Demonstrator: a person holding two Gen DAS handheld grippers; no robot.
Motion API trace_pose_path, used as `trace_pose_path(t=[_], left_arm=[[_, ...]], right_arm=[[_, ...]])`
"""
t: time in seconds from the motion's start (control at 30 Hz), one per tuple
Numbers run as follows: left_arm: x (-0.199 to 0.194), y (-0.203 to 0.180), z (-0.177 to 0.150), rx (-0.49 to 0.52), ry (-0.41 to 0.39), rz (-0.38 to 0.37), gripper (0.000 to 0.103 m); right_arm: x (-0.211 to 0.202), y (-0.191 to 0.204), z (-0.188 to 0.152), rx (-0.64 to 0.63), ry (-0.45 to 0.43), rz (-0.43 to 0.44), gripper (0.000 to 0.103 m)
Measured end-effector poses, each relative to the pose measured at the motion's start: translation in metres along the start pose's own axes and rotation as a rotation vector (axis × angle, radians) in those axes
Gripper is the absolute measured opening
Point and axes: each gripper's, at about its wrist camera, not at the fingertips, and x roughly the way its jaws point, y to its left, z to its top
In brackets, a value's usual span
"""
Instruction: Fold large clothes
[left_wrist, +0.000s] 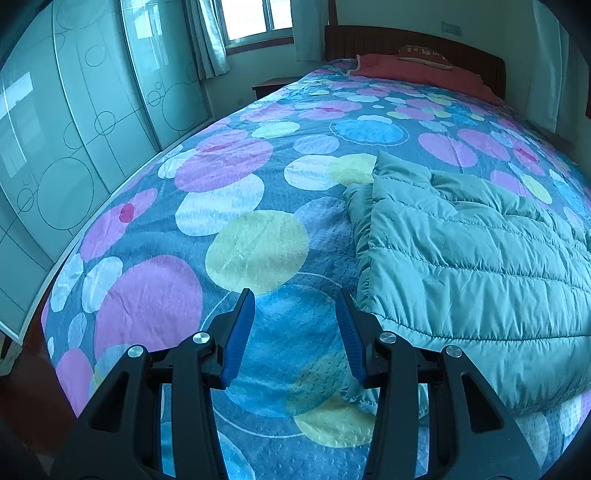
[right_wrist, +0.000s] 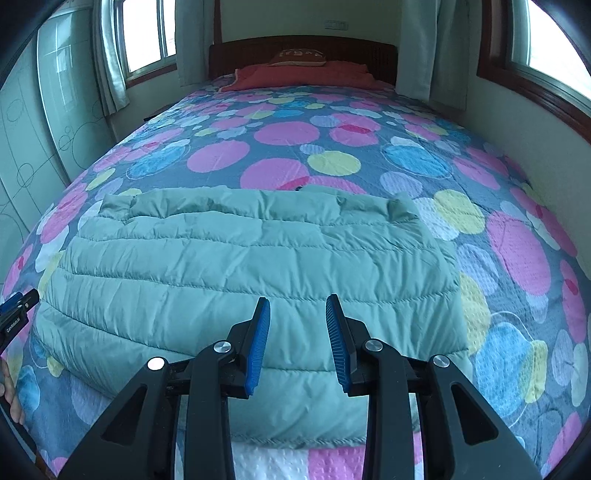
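**Folded jacket on the bed, both grippers free**

We see a pale green quilted jacket (right_wrist: 251, 266) lying folded into a broad rectangle on the bedspread (right_wrist: 517, 240), a blue cover printed with pink, yellow and light blue circles. The jacket sits toward the near end of the bed, its stitched bands running crosswise in the right wrist view.

Our right gripper (right_wrist: 297, 339) hovers over the near part of the jacket with its jaws apart and nothing between the blue pads (right_wrist: 258, 343). We cannot tell whether the fingertips touch the fabric.

Our left gripper (left_wrist: 295, 332) is over bare bedspread, just beside the jacket's left edge (left_wrist: 461, 251), jaws likewise spread wide and holding nothing. Its right finger stands close against the jacket's edge; contact is unclear. In the right wrist view the left gripper's tip shows at the far left edge of the frame.

At the head of the bed lie a red blanket (right_wrist: 303, 75) and a brown pillow (right_wrist: 299, 57) against a dark wooden headboard (right_wrist: 380, 55). A frosted wardrobe (left_wrist: 74, 147) with circle patterns runs along the left side.
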Motion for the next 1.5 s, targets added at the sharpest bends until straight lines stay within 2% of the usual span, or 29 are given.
trace_pose_path(t=[0.43, 0.8, 1.1, 1.3, 1.5], left_arm=[[0.018, -0.003, 0.024, 0.048, -0.016, 0.046, 0.046], [0.040, -0.007, 0.023, 0.064, 0.027, 0.066, 0.046], [0.043, -0.014, 0.022, 0.075, 0.032, 0.078, 0.046], [0.040, -0.012, 0.021, 0.050, 0.042, 0.060, 0.046], [0.031, -0.003, 0.019, -0.005, 0.059, 0.006, 0.047]], right_arm=[[0.033, 0.055, 0.026, -0.071, -0.002, 0.027, 0.032], [0.073, 0.067, 0.008, -0.091, 0.070, 0.015, 0.032], [0.084, 0.071, 0.001, -0.099, 0.092, 0.006, 0.032], [0.084, 0.072, 0.000, -0.102, 0.091, 0.003, 0.032], [0.084, 0.073, -0.001, -0.111, 0.086, -0.008, 0.032]])
